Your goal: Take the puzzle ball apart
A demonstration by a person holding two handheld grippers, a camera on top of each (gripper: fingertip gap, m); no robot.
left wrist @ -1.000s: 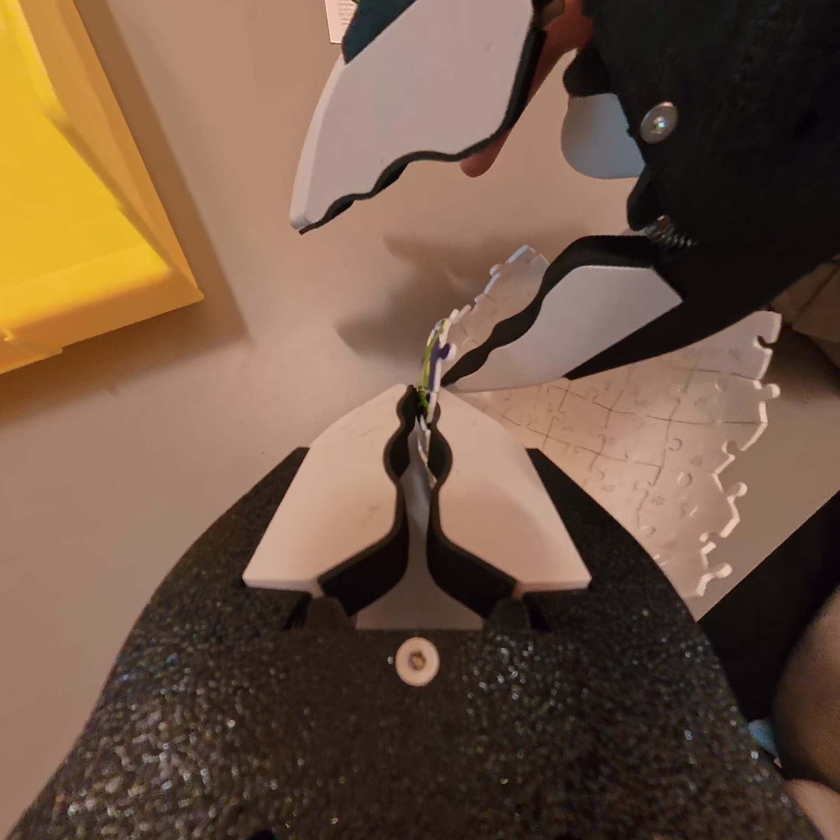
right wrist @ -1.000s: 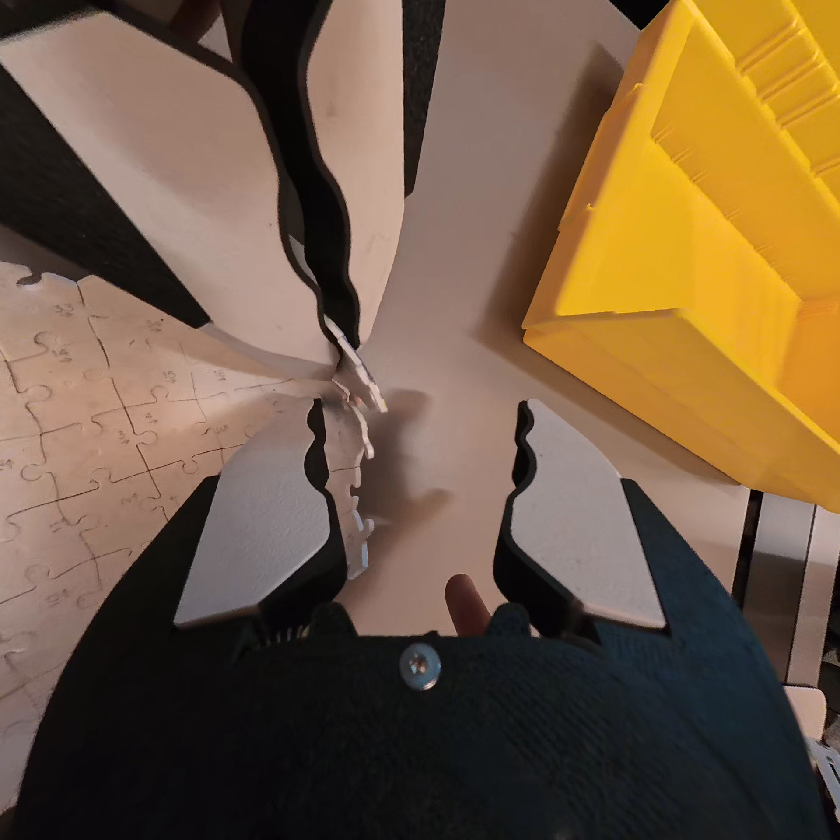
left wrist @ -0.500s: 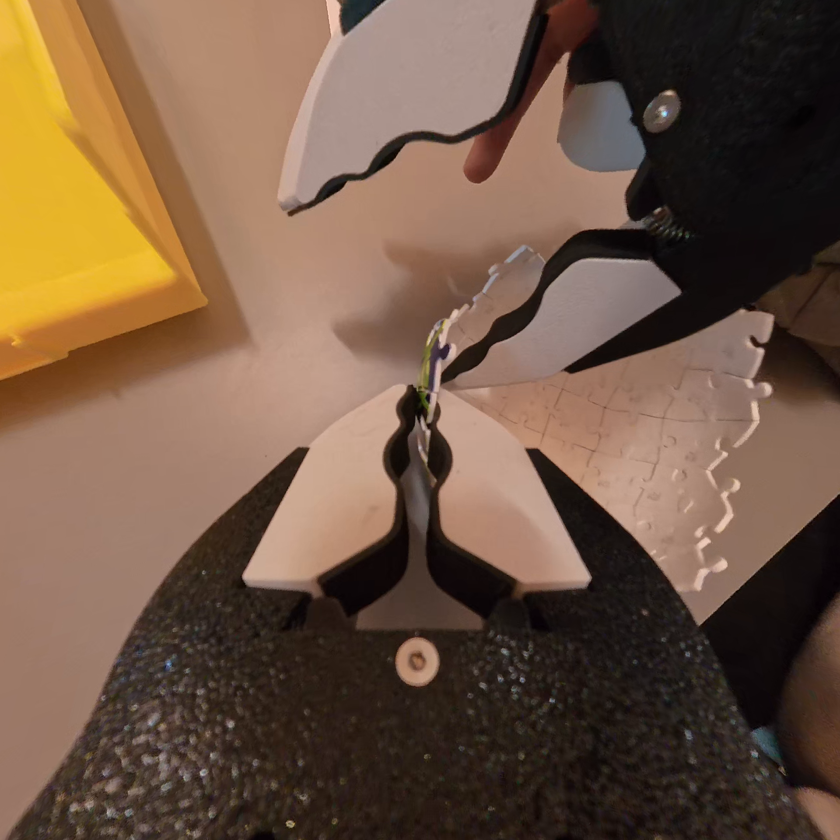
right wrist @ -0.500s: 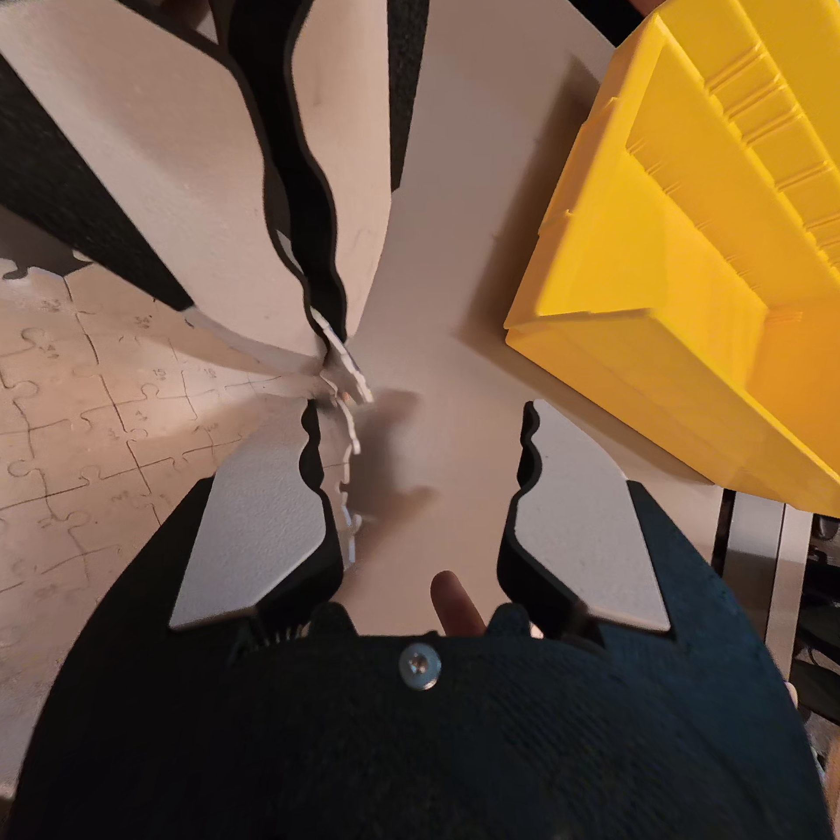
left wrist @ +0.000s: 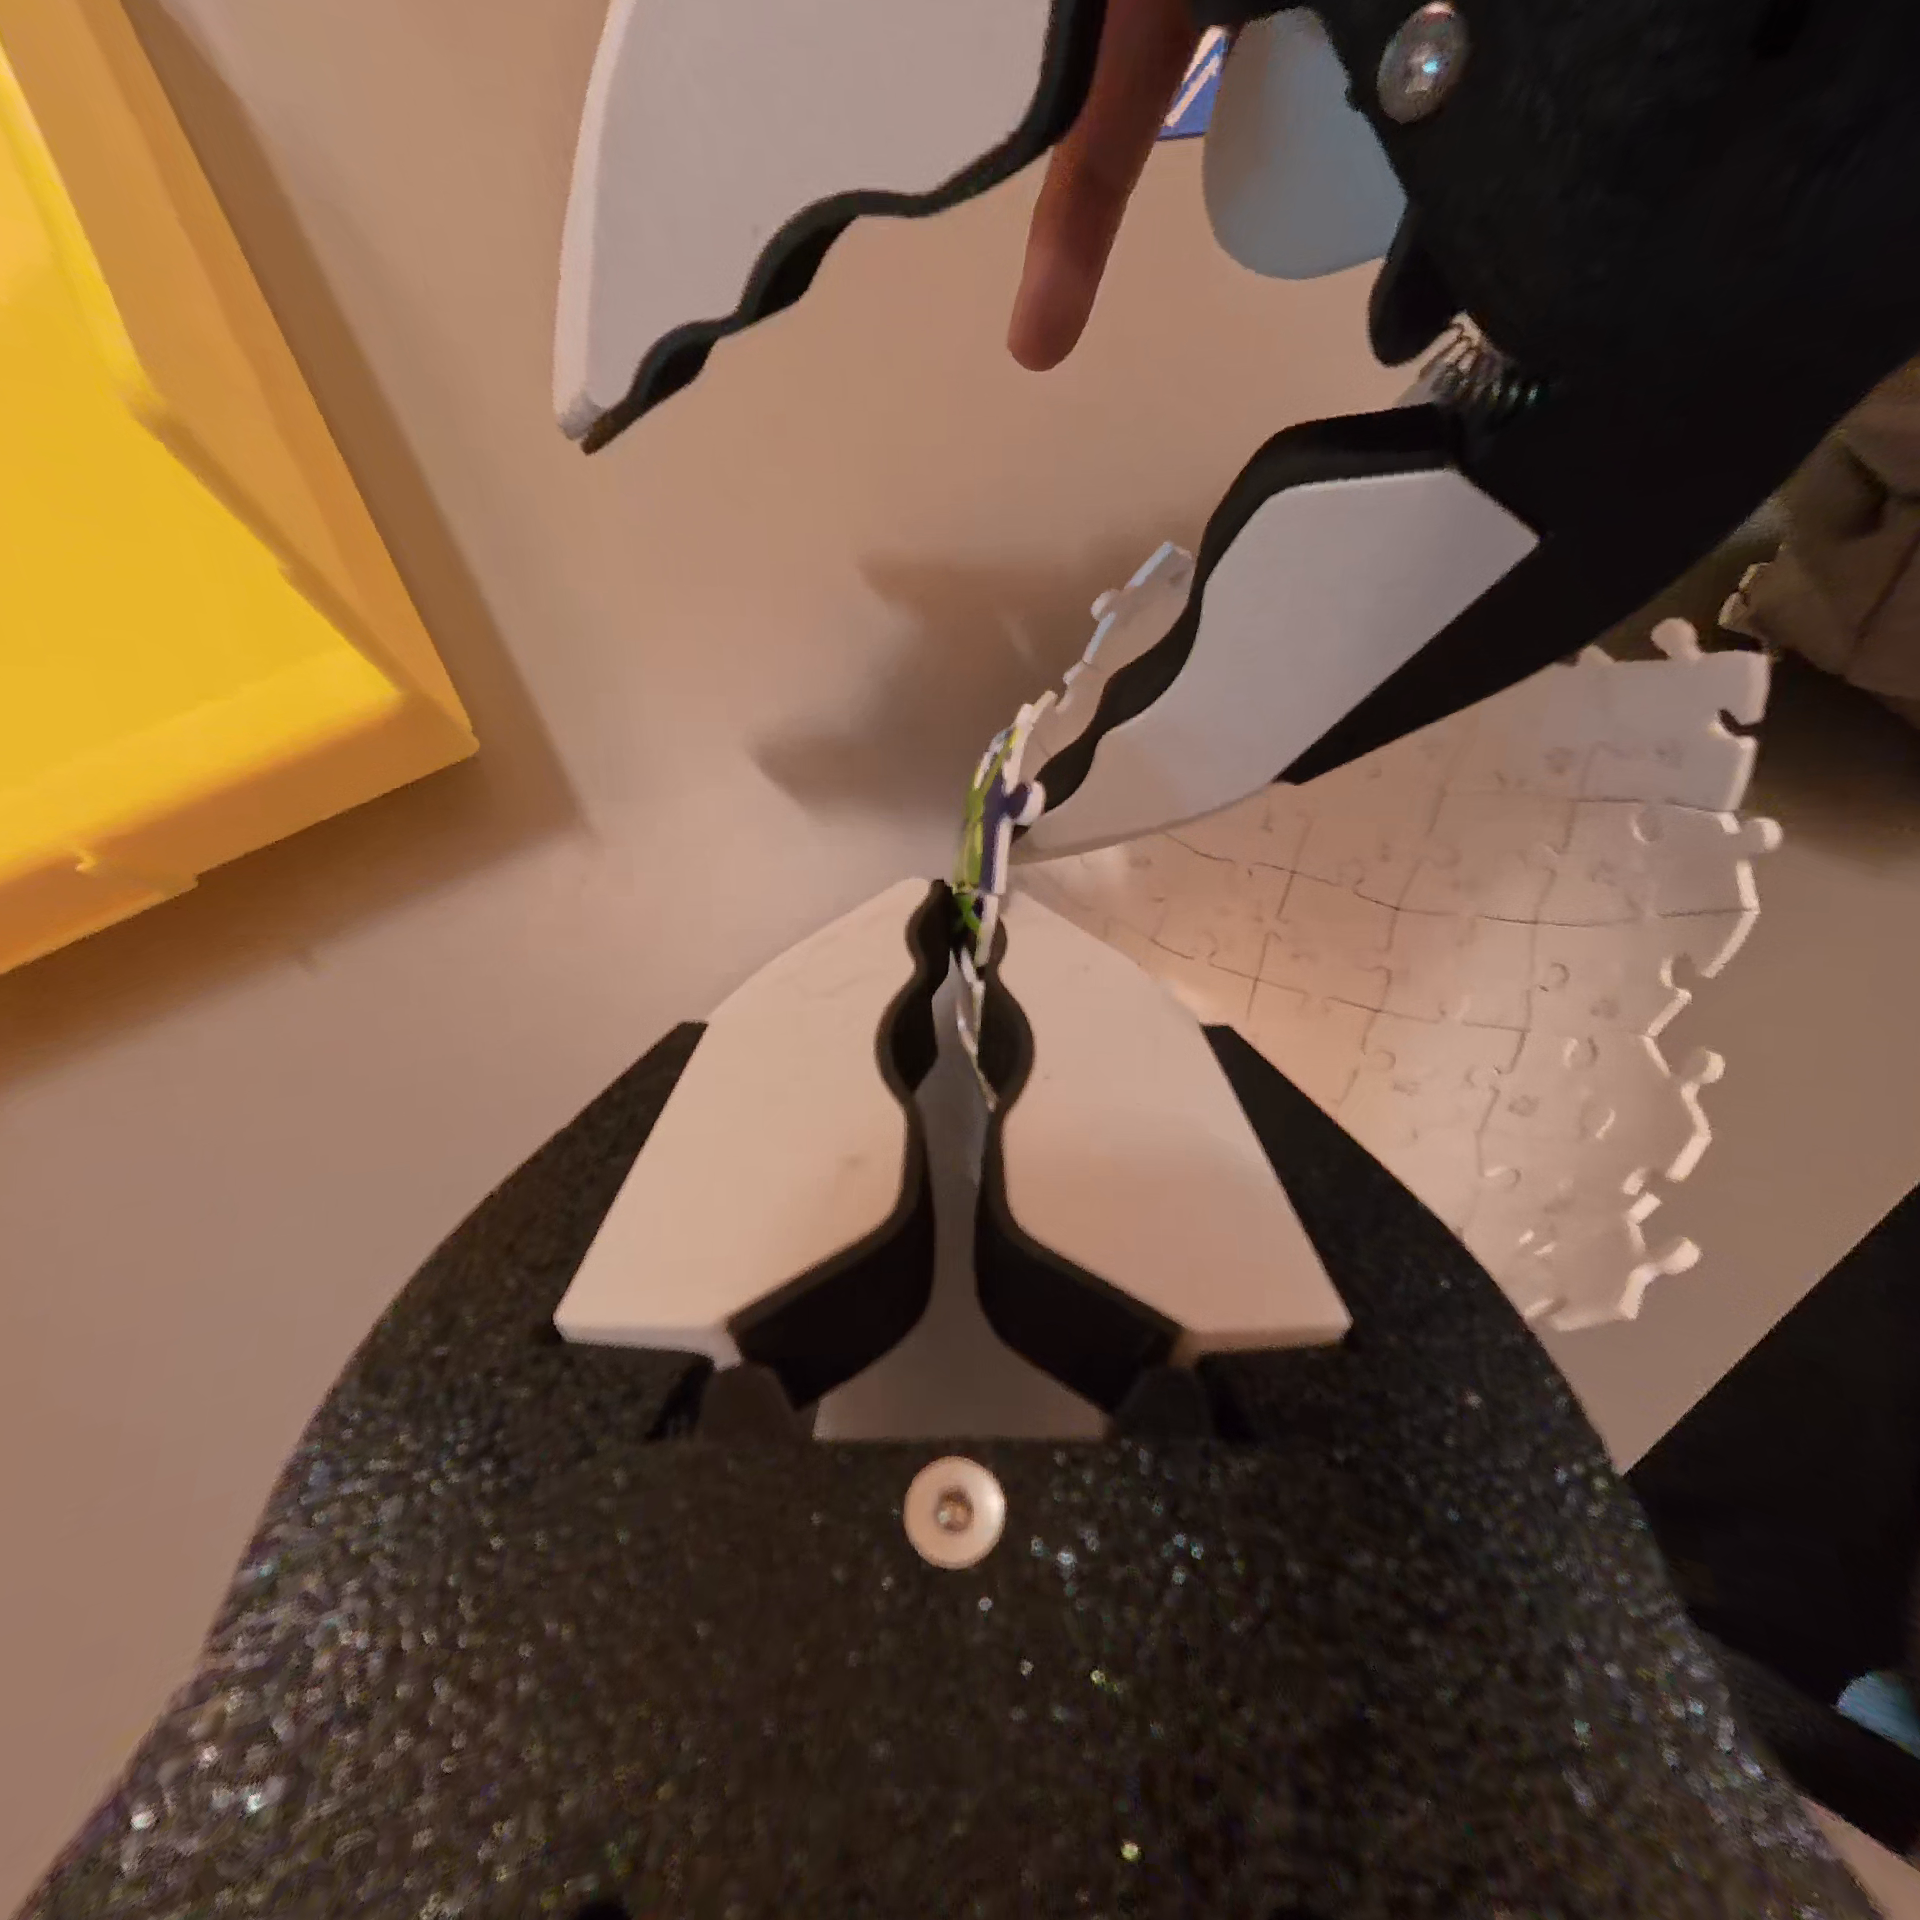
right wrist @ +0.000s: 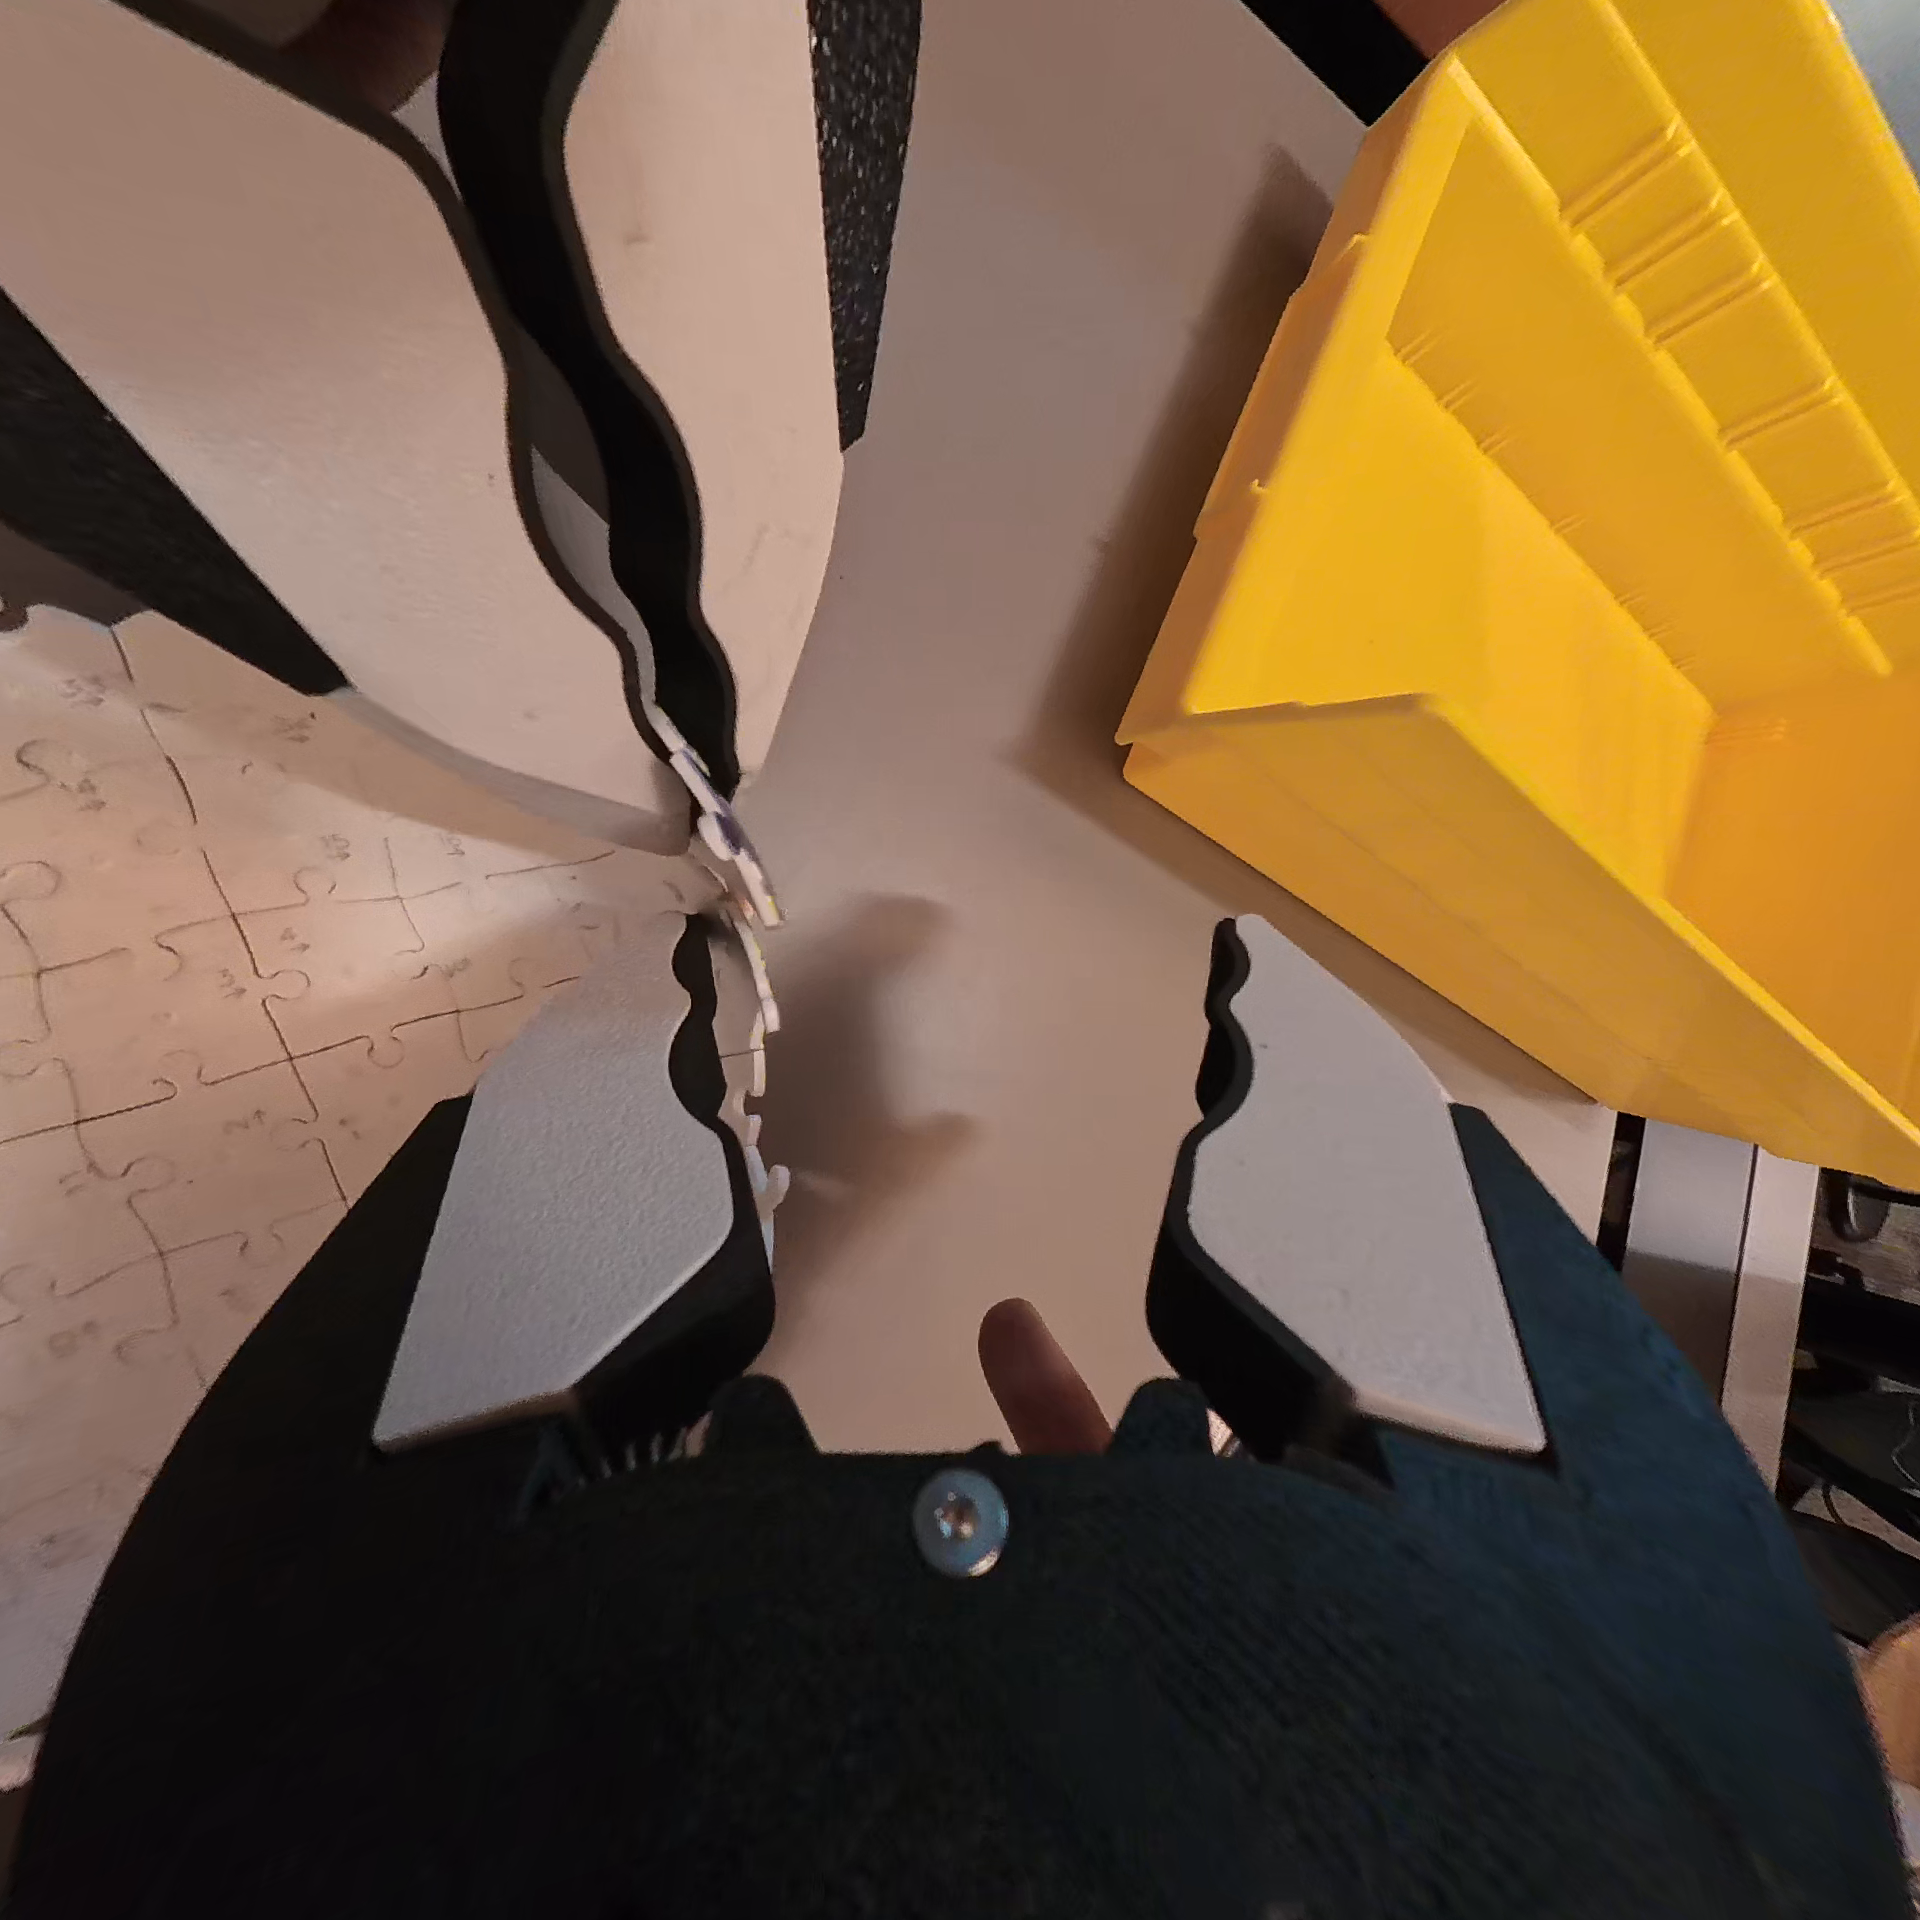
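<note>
Now puzzle ball (left wrist: 1455, 977) edge pinched btwn left gripper (left wrist: 961, 914) fingers (left wrist: 810, 1091).

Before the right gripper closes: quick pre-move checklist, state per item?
1. Left gripper shut on the puzzle shell rim: ok, the edge is pinched between its fingertips.
2. Right gripper open: ok, jaws wide apart.
3. Shell edge between the right fingers: not ok; one finger lies against the shell's inner face, the other is out over the bare table, far from the rim.
4. Which piece gets gripped next: cannot tell, seams near the tips are blurred.
5. Person's finger clear of the closing path: cannot tell; it sits at the base of the right jaws.
6. Yellow bin clear of the work: ok, apart from both grippers.
</note>
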